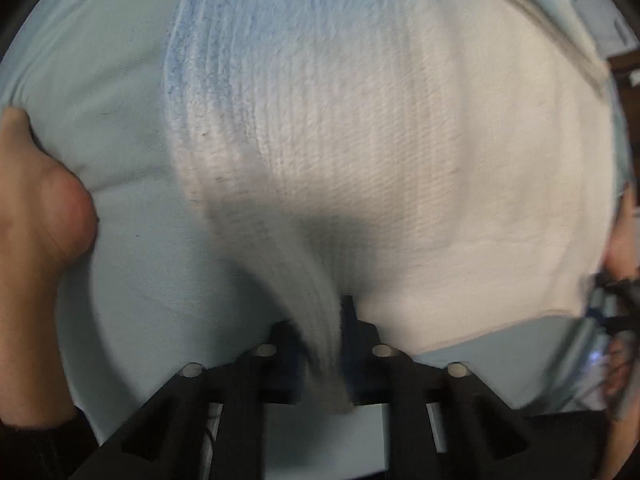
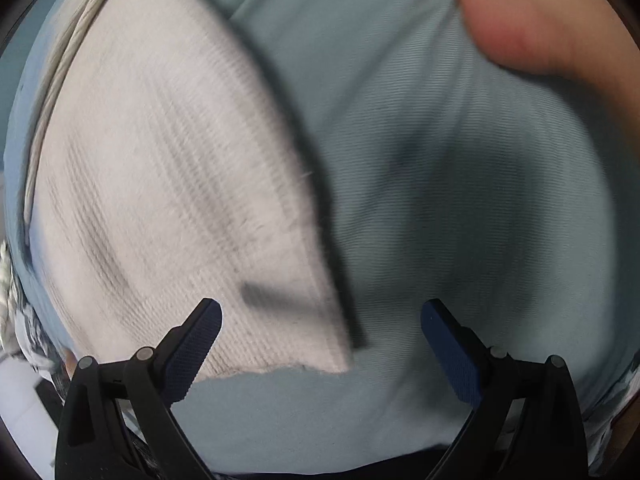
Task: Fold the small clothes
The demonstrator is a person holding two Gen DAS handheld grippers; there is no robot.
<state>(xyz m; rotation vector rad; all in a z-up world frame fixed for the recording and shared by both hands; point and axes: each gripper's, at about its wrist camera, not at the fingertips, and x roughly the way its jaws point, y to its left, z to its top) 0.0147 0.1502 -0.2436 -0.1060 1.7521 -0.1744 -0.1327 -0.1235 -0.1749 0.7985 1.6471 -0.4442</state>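
A white ribbed knit garment lies flat on a light blue sheet; its far part is tinted blue. My left gripper points down at the garment's near left edge and is shut on a raised fold of the knit that runs up between its black fingers. In the right wrist view the same garment fills the left half, its near corner lying between the fingers. My right gripper hangs just above that corner, wide open, with its blue pads touching nothing.
A person's bare limb rests on the sheet at the left edge and shows again at the top right. A pale corded hem borders the garment's far side. Patterned cloth and dark clutter sit at the right rim.
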